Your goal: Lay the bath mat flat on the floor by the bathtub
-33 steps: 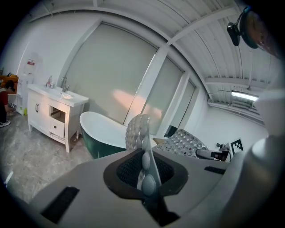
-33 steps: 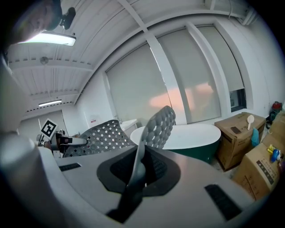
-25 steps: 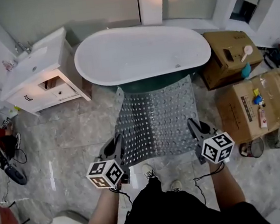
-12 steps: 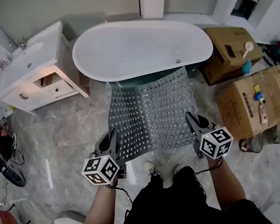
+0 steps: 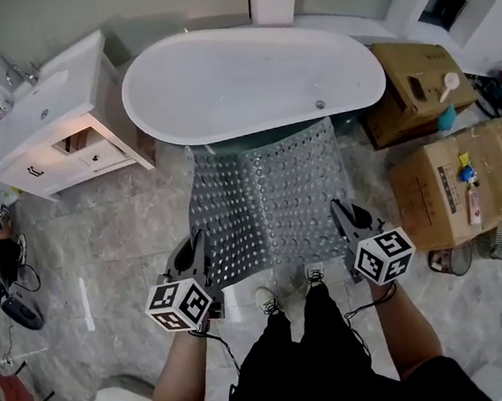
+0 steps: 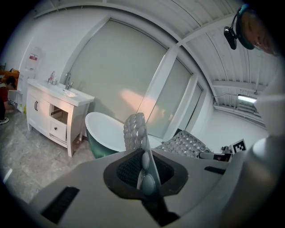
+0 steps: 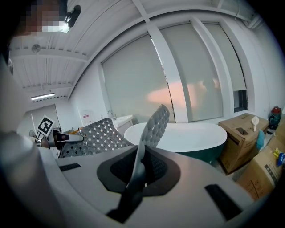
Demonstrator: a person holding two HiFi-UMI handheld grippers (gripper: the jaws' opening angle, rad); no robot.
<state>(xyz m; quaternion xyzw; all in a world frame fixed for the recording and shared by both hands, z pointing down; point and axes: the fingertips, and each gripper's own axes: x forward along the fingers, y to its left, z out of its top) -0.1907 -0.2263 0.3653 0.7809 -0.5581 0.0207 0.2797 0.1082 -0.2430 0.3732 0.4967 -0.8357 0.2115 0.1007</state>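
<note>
A grey perforated bath mat (image 5: 269,202) hangs stretched in the air between my two grippers, its far edge near the foot of the white bathtub (image 5: 255,81). My left gripper (image 5: 200,258) is shut on the mat's near left corner, and the mat's edge (image 6: 139,138) stands clamped between its jaws in the left gripper view. My right gripper (image 5: 345,227) is shut on the near right corner, where the mat (image 7: 149,131) rises out of the jaws. The bathtub (image 7: 182,136) shows beyond it.
A white vanity with sink (image 5: 50,120) stands left of the tub. Cardboard boxes (image 5: 453,179) line the right side, with a small wire basket (image 5: 458,262) near them. The person's shoes (image 5: 289,290) stand on the marble floor just under the mat's near edge.
The mat has been carried a little forward and spread wider toward the tub. Both grippers keep their hold, and the person's feet have stepped up under the near edge.
</note>
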